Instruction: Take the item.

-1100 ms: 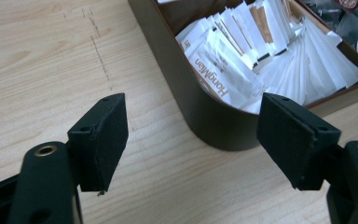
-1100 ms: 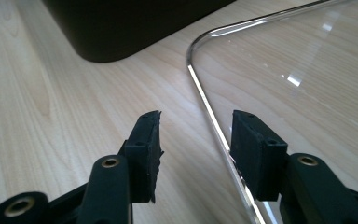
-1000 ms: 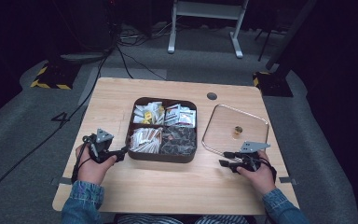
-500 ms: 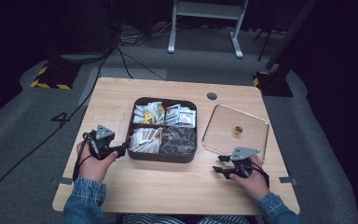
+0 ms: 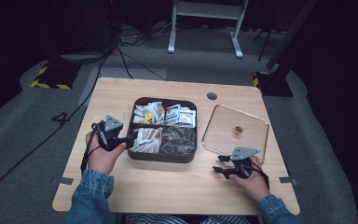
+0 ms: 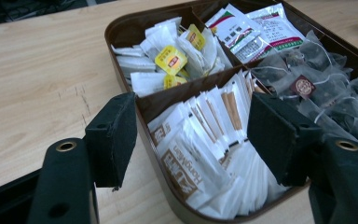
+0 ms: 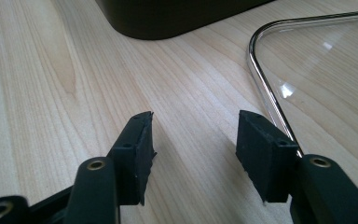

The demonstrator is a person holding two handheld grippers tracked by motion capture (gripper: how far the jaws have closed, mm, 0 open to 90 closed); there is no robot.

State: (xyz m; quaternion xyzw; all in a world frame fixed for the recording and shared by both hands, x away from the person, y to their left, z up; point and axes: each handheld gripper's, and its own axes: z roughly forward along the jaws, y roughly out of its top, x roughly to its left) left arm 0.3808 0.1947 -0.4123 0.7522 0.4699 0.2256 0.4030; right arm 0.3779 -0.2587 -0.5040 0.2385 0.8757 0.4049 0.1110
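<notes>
left gripper (image 6: 191,135) hangs over the tea box (image 5: 164,158) with jaws released; right gripper (image 7: 196,149), jaws released, rests beside the glass lid (image 5: 251,122).

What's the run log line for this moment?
left claw: open, at sachet box near-left compartment | right claw: open, empty, over table beside glass lid | lid: off box

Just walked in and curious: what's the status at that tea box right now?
Left gripper open, jaws straddling the tea box's near-left corner. Right gripper open and empty, beside the glass lid. Lid off, box uncovered, nothing in the way.
</notes>
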